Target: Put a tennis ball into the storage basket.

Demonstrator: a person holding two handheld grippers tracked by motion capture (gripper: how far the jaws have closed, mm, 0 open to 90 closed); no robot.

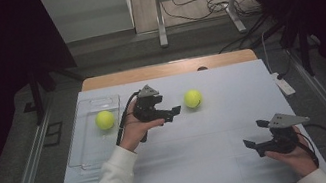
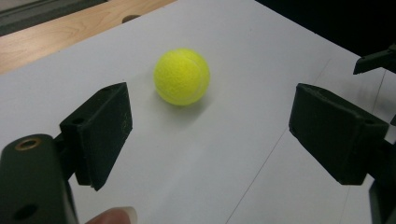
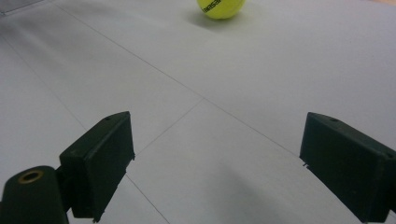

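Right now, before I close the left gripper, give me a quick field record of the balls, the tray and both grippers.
left gripper: jaws open, nothing between them, pointed at the ball on the table
ball on the table: yellow, on the white table top, just beyond the left gripper, untouched
ball in the tray: yellow, lies inside the clear tray
clear tray: at the left edge of the table
right gripper: jaws open, empty, near the table's right front corner
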